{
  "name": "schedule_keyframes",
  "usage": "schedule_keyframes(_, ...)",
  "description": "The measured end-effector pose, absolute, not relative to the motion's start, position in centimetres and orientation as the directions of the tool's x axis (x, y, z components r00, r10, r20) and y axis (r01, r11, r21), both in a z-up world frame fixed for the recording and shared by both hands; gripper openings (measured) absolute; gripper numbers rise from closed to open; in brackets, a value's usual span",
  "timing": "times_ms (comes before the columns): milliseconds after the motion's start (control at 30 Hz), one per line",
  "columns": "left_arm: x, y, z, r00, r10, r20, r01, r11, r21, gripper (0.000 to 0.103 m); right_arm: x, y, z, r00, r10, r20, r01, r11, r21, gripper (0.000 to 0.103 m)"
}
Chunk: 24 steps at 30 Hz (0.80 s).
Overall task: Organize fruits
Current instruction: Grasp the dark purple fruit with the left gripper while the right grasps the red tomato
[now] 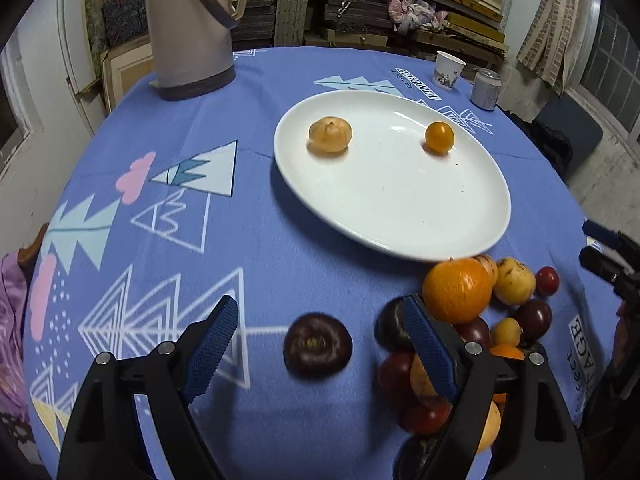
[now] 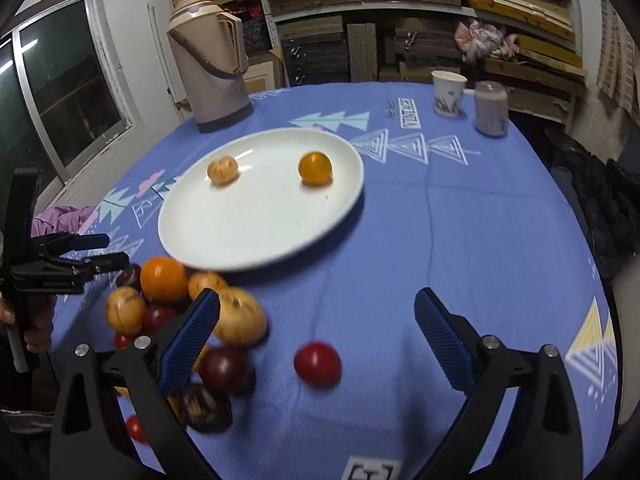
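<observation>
A white oval plate [image 1: 400, 216] [image 2: 248, 232] on the blue tablecloth holds a pale yellow fruit [image 1: 330, 134] [image 2: 222, 170] and a small orange fruit [image 1: 439, 137] [image 2: 315, 168]. In front of the plate lies a pile of fruit topped by a big orange [image 1: 457, 290] [image 2: 164, 279]. My left gripper [image 1: 320, 320] is open above a dark purple fruit [image 1: 318, 345] that lies on the cloth between its fingers, untouched. My right gripper [image 2: 318, 312] is open wide over a lone red fruit [image 2: 317, 363], also untouched.
At the table's far left stands a tall beige thermos jug [image 1: 188, 28] [image 2: 214, 68]. A paper cup [image 1: 448, 70] [image 2: 448, 92] and a can [image 1: 486, 89] [image 2: 491, 108] stand at the far right. Shelves of stacked boards fill the background.
</observation>
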<state>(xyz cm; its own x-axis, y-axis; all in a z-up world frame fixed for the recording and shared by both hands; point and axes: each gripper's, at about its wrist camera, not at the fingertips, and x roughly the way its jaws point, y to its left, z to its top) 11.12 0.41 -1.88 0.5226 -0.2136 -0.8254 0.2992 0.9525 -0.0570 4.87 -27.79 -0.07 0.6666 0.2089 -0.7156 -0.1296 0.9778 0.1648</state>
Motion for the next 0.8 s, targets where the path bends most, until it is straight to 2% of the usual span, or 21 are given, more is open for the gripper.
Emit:
schedule_keyframes(567,11.3,1.9,-5.9,0.452,-0.206,-0.868,0.282,0.956,-0.080,0.084,3.8,-26.7,-1.5,0.642,0.171,-0.747,-0.141,0.985,0.104,0.096)
schedule_keyframes(667,11.3,1.9,-5.8,0.462,-0.217,-0.860,0.293,0.953,-0.083,0.076,3.7,-26.4,-1.8,0.633,0.147,-0.760,-0.153,0.986,0.063,0.096)
schedule_keyframes(733,11.3,2.0,-5.9,0.476,-0.198,-0.857,0.291,0.955,-0.060,0.066,3.7,-26.4,-2.0,0.624,0.132,-0.770,-0.158,0.987,0.042,0.096)
schedule_keyframes(800,11.3,1.9,-5.9,0.480,-0.198,-0.854,0.295,0.954,-0.055,0.062,3.8,-26.4,-2.4,0.619,0.125,-0.775,-0.154,0.987,0.037,0.096)
